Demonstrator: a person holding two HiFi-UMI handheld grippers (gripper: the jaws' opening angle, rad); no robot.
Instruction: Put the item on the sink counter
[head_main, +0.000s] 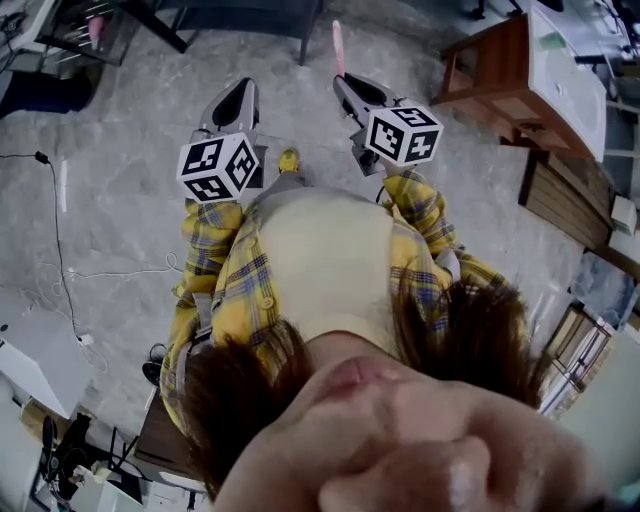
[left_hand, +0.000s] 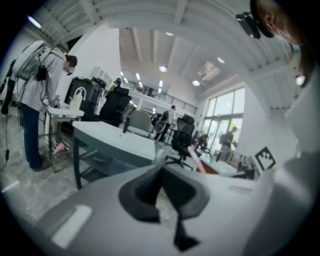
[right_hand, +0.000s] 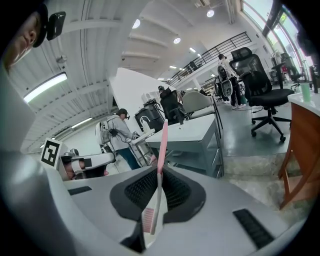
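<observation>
A pink toothbrush (right_hand: 162, 142) is clamped upright between the pads of my right gripper (right_hand: 159, 172). Its bristle head (right_hand: 148, 220) points back toward the camera and its handle sticks out past the tips. In the head view the right gripper (head_main: 347, 88) is held out in front of the person's chest, with the pink toothbrush (head_main: 338, 46) pointing forward over the floor. My left gripper (head_main: 241, 92) hangs beside it. Seen in its own view, the left gripper (left_hand: 161, 169) has its jaw tips together and nothing between them.
A wooden cabinet with a white top (head_main: 525, 70) stands at the front right. A grey table (right_hand: 197, 131) and an office chair (right_hand: 262, 85) are ahead. A person in white (left_hand: 32, 95) stands by a bench. Cables (head_main: 60, 235) lie on the floor at the left.
</observation>
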